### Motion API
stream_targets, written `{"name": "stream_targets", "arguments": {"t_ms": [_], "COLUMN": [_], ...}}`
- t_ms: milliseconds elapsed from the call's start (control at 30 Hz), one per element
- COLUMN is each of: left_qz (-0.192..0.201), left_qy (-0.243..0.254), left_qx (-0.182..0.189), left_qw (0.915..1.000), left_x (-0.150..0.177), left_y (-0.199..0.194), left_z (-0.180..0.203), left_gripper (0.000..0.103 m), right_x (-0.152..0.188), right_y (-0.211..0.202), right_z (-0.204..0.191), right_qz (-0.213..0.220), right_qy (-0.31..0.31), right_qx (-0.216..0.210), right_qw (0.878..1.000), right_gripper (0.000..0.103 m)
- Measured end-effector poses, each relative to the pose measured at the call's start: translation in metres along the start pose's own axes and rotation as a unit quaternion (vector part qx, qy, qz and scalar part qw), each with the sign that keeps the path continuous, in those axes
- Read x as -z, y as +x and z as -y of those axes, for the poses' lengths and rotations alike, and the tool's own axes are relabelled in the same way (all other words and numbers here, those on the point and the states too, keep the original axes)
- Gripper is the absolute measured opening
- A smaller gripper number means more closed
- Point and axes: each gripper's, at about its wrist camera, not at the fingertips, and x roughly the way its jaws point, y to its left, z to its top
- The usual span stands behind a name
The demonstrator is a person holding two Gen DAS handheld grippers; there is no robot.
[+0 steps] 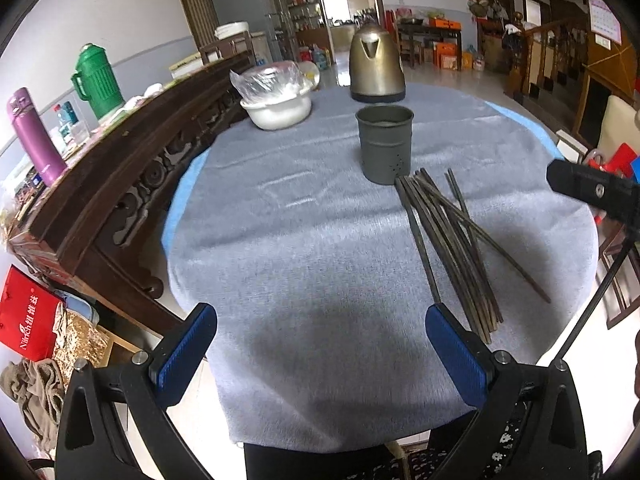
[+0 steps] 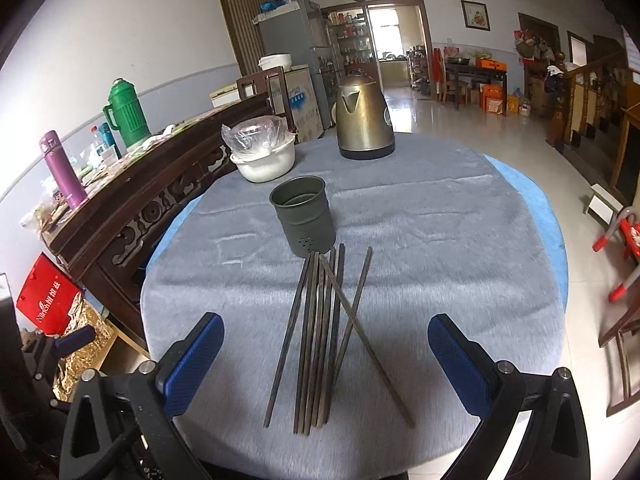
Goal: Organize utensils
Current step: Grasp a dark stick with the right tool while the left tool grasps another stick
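Left wrist view shows the left gripper (image 1: 322, 334) low in the frame, its two blue-padded fingers (image 1: 188, 354) spread wide apart over bare cloth with nothing between them; the right-hand finger sits just beside the near ends of a loose bundle of dark, slender chopsticks (image 1: 452, 248), which fan out across the centre right of the frame on the grey fabric tablecloth (image 1: 300, 220); the far tips of the bundle reach the base of a dull grey metal cylindrical holder (image 1: 385, 142) with small holes near its bottom, upright and just above the middle of the frame; behind it, near the top centre, stands a brass-coloured electric kettle (image 1: 376, 65); a white plastic bowl (image 1: 276, 110) holding a crumpled clear bag lies to the upper left of the holder; a black part of the right gripper (image 1: 592, 190) juts in from the right edge.

Right wrist view shows the right gripper (image 2: 324, 354) likewise released, its blue pads (image 2: 460, 364) wide apart at the bottom of the frame; the chopsticks (image 2: 320, 340) lie on the cloth in the gap ahead of the fingers, untouched, most roughly parallel and two crossing over them at a slant; the holder (image 2: 302, 216) stands at centre, left of the middle, its base touching or nearly touching the far tips; a carved dark wooden sideboard (image 2: 132, 204) runs along the left side.
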Motion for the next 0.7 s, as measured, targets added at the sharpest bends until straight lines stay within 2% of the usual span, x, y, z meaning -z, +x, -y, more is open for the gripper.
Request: {"name": "stream_targets", "arguments": {"t_ms": [333, 700], "left_qz": [-0.043, -0.075], "left_qy": [-0.004, -0.007], "left_qx": [0.008, 0.015], "left_qw": [0.999, 0.997], "left_x": [-0.018, -0.025], "left_y": [0.048, 0.079], "left_z": [0.002, 0.003], "left_gripper": [0.103, 0.103], "right_x": [-0.018, -0.027], "right_y": [0.052, 0.089], "right_z": [0.005, 0.009], "right_qz": [-0.038, -0.066], "right_qy": [-0.006, -0.011], "right_qx": [-0.015, -0.036], "right_qw": [0.999, 0.997], "right_gripper": [0.101, 0.069]}}
